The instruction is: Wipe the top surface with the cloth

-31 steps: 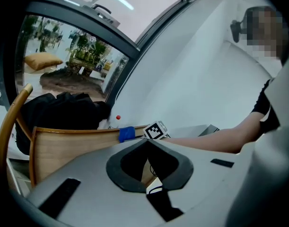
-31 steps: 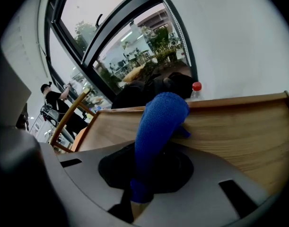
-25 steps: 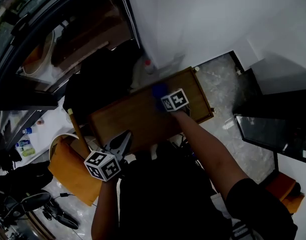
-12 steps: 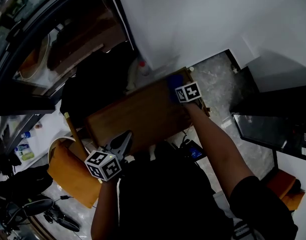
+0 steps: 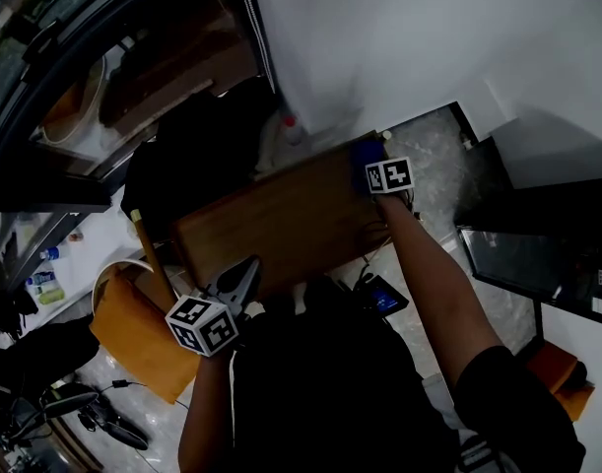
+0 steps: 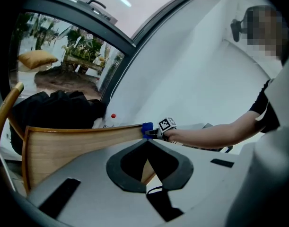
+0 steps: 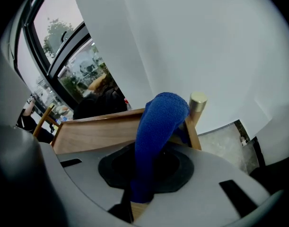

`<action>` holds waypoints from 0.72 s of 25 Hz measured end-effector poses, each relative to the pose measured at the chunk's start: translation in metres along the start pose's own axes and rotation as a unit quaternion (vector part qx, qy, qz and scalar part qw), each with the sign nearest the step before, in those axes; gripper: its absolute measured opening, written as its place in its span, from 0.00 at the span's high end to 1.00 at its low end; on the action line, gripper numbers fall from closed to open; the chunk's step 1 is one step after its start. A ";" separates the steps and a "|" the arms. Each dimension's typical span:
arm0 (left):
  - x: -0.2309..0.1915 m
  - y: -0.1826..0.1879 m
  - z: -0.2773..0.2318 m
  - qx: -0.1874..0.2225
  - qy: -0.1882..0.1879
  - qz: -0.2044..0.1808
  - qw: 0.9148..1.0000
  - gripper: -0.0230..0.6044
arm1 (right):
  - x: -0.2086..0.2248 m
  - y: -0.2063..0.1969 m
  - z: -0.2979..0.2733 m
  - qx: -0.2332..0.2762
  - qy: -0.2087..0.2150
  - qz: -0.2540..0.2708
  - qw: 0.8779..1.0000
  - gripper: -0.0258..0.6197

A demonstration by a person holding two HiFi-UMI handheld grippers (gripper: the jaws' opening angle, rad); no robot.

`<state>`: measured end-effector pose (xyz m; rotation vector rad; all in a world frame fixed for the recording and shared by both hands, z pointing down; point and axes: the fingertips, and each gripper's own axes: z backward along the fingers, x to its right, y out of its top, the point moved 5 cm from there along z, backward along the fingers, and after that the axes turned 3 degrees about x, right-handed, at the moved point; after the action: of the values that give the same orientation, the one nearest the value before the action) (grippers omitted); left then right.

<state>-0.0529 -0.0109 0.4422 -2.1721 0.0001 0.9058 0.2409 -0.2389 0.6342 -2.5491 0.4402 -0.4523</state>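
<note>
The blue cloth (image 7: 158, 126) lies at the wooden worktop's (image 5: 281, 225) upper-right corner, beside a brass post (image 7: 197, 103), pinched in the right gripper (image 5: 371, 163). Bare wood stretches leftward. A white wall (image 5: 399, 37) rises just behind. The left gripper (image 5: 243, 276), jaws together and empty, hangs at the lower-left edge, near an orange chair (image 5: 133, 333).

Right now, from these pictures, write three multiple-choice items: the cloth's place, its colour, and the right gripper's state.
1. Where on the wooden top is the cloth? A near left edge; B middle; C far right corner.
2. What colour is the cloth? A white; B blue; C yellow.
3. The right gripper is: A open and empty; B shut on the cloth; C set down on the floor.
Answers: C, it sits beside the brass knob; B, it is plainly blue; B, the cloth is clamped in it.
</note>
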 end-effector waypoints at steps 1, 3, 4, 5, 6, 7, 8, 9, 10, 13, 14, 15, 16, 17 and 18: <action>0.000 -0.002 0.002 0.002 0.001 0.002 1.000 0.95 | 0.002 0.001 0.001 -0.002 -0.006 0.003 1.000 0.85; 0.000 -0.005 0.007 0.005 0.003 0.005 1.000 0.95 | 0.008 0.002 0.003 -0.004 -0.025 0.009 1.000 0.85; -0.001 -0.007 0.009 0.007 0.004 0.007 1.000 0.95 | 0.010 0.003 0.004 -0.004 -0.035 0.011 0.999 0.85; -0.002 -0.009 0.012 0.010 0.006 0.010 1.000 0.95 | 0.012 0.003 0.005 -0.004 -0.044 0.012 0.999 0.85; -0.003 -0.010 0.015 0.013 0.007 0.013 1.000 0.95 | 0.015 0.002 0.007 -0.003 -0.052 0.013 0.999 0.85; -0.004 -0.011 0.018 0.017 0.010 0.017 1.000 0.95 | 0.017 0.002 0.008 -0.001 -0.059 0.011 0.998 0.85; -0.005 -0.012 0.022 0.022 0.012 0.019 1.000 0.95 | 0.021 0.001 0.009 0.003 -0.064 0.004 0.998 0.85; -0.006 -0.013 0.027 0.026 0.015 0.021 0.999 0.95 | 0.024 0.001 0.011 0.009 -0.069 -0.008 0.998 0.85; -0.008 -0.014 0.032 0.031 0.018 0.023 0.999 0.95 | 0.028 0.001 0.013 0.014 -0.071 -0.023 0.997 0.85; -0.017 -0.017 0.051 0.043 0.029 0.029 0.998 0.95 | 0.031 0.002 0.016 0.019 -0.079 -0.056 0.995 0.85; -0.021 -0.018 0.058 0.048 0.033 0.032 0.998 0.95 | 0.031 0.002 0.016 0.019 -0.082 -0.063 0.994 0.85; -0.025 -0.019 0.065 0.054 0.037 0.035 0.997 0.95 | 0.030 0.003 0.017 0.020 -0.083 -0.065 0.994 0.85; -0.029 -0.021 0.072 0.060 0.040 0.038 0.997 0.95 | 0.028 0.003 0.018 0.021 -0.082 -0.061 0.995 0.85; -0.032 -0.023 0.079 0.066 0.041 0.042 0.996 0.95 | 0.025 0.003 0.019 0.023 -0.076 -0.054 0.995 0.85; -0.035 -0.025 0.085 0.070 0.040 0.045 0.996 0.95 | 0.019 0.004 0.022 0.027 -0.066 -0.046 0.996 0.85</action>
<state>-0.1238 0.0528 0.4406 -2.0899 0.1963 0.8427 0.2654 -0.2403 0.6189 -2.5347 0.2597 -0.3205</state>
